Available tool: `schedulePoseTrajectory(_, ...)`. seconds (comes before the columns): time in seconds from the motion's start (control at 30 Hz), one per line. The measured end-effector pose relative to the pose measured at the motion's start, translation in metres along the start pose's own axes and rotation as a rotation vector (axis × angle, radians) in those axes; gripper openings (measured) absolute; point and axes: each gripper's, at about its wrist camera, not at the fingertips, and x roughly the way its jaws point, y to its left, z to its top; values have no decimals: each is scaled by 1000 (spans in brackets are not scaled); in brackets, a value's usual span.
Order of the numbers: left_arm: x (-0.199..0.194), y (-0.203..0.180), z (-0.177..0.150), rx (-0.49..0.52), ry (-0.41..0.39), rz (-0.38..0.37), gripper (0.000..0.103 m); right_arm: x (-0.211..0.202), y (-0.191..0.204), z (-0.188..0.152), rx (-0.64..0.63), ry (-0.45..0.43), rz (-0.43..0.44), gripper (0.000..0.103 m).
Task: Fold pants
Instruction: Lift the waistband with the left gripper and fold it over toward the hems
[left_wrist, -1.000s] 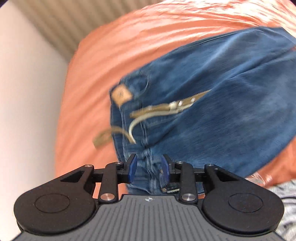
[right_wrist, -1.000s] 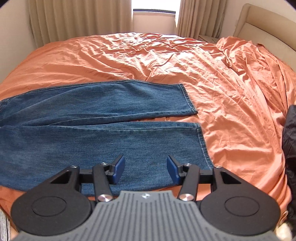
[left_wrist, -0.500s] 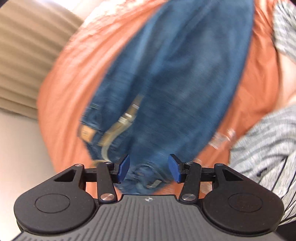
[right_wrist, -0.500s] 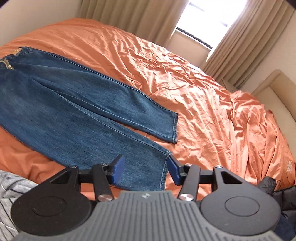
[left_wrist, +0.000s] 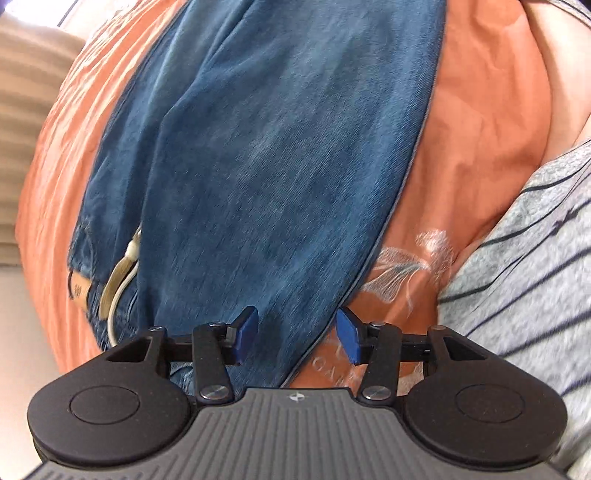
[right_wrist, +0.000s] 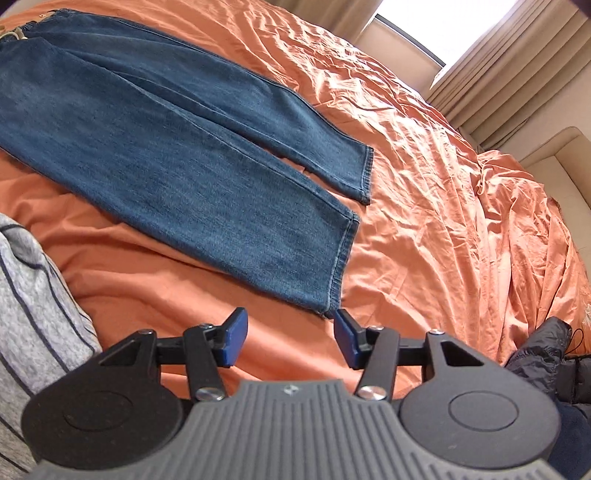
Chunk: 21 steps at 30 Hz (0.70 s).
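Jeans (right_wrist: 177, 147) flat on orange bedsheet (right_wrist: 424, 184), legs side by side, hems at frame centre, waistband upper left. Left gripper (left_wrist: 295, 338) released, jaws apart over waist-end side seam. Right gripper (right_wrist: 290, 338) released, near lower hem corner. Striped grey garment (right_wrist: 33, 314) at left edge.

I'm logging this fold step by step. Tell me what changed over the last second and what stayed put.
The left gripper opened wider and swung from the waistband to the near side edge of the jeans. The right gripper drew back from over the lower leg to just short of the near hem corner. Nothing was grasped. The jeans lie flat on the orange sheet as before, legs side by side.
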Motion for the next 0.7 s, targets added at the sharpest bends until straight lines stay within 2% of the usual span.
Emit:
schedulePoseTrajectory(0.07, 5, -1, 10, -2, 17, -59, 52, 5, -1, 1, 0, 0, 22, 51)
schedulePoseTrajectory(0.1, 6, -2, 14, -13, 28, -105, 46, 8, -2, 1, -2, -2, 40, 53)
schedulePoseTrajectory(0.13, 8, -3, 18, -24, 29, -140, 44, 10, -2, 3, -10, -7, 53, 60)
schedulePoseTrajectory(0.2, 10, -11, 26, -23, 30, -136, 41, 13, 0, 4, -49, -16, 58, 63)
schedulePoseTrajectory(0.23, 12, -14, 28, -23, 43, -111, 29, 15, 1, 5, -75, -13, 48, 63)
schedulePoseTrajectory(0.27, 12, -16, 29, -37, 50, -80, 21, 17, 2, 5, -100, -11, 39, 65)
schedulePoseTrajectory(0.3, 9, -15, 29, -72, 44, -68, 12, 19, 3, 5, -128, -13, 34, 66)
schedulePoseTrajectory(0.33, 5, -12, 28, -127, 29, -63, 10, 20, 4, 5, -156, -21, 35, 67)
schedulePoseTrajectory(0.43, -16, 10, 12, -357, -73, -42, 8, 26, 12, 5, -254, -52, 40, 67)
schedulePoseTrajectory(0.5, -33, 22, 0, -492, -152, -19, 8, 32, 22, 4, -328, -66, 39, 61)
schedulePoseTrajectory(0.57, -48, 29, -4, -571, -205, 22, 8, 43, 36, 3, -420, -63, 9, 41)
schedulePoseTrajectory(0.63, -56, 33, 0, -626, -237, 62, 8, 54, 45, 1, -481, -63, -12, 29)
schedulePoseTrajectory(0.7, -60, 39, 3, -675, -258, 87, 8, 61, 53, 0, -517, -76, -16, 28)
